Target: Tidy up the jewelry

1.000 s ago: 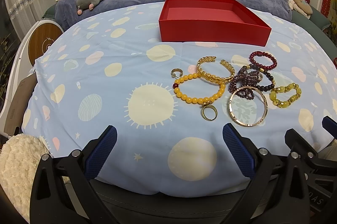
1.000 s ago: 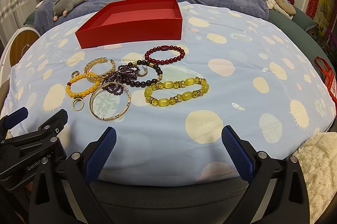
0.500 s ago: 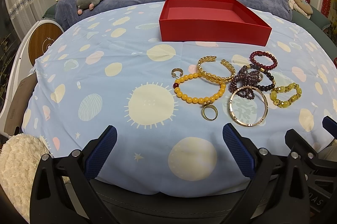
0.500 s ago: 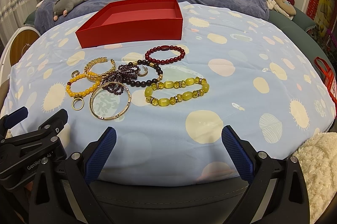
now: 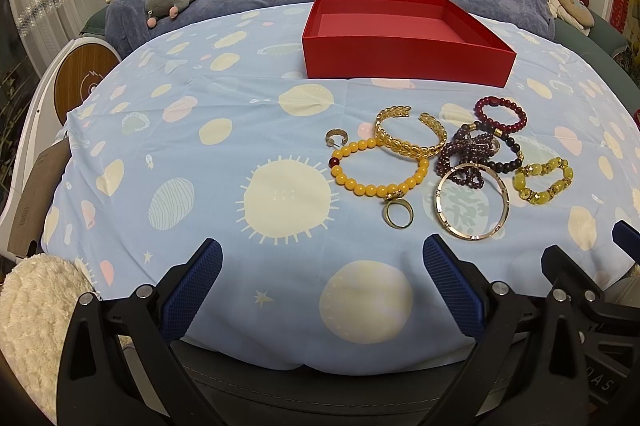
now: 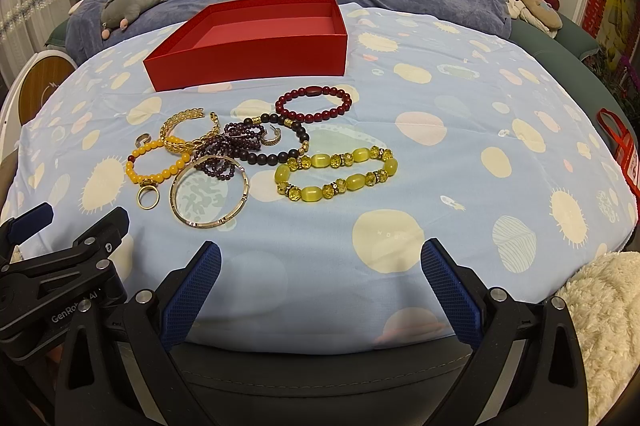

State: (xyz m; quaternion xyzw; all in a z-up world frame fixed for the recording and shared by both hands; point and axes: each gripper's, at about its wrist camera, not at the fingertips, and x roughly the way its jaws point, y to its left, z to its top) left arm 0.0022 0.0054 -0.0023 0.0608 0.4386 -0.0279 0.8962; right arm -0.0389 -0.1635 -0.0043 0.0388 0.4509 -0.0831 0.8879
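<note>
Since nothing's been picked up yet, both tools sit back at the near edge of the bed: the left gripper (image 5: 322, 284) and the right gripper (image 6: 320, 284) each have their blue pads spread wide with nothing between them. My guess is they're parked low and side by side so both cameras take in the whole pile before a first grab.

All the jewelry lies in one cluster on the blue spotted sheet (image 5: 180, 154), just in front of the red box (image 5: 404, 38), which looks empty and is probably where everything's meant to go. The amber bead bracelet (image 5: 376, 170) overlaps the gold leaf cuff (image 5: 412, 138), and a gold ring (image 5: 397, 214) touches its near side. The purple bead strand (image 6: 232, 150) is tangled up with the dark bead bracelet (image 6: 280, 142) and pokes under the thin gold bangle (image 6: 209, 190), so that bit looks fiddly. The yellow-green bracelet (image 6: 336, 174) and dark red bracelet (image 6: 314, 105) sit freer, so probably easier first picks.

Readable text: "GenRob" and "AI" on the left tool's body in the right view. A red tag at the far right has print too small to read.
</note>
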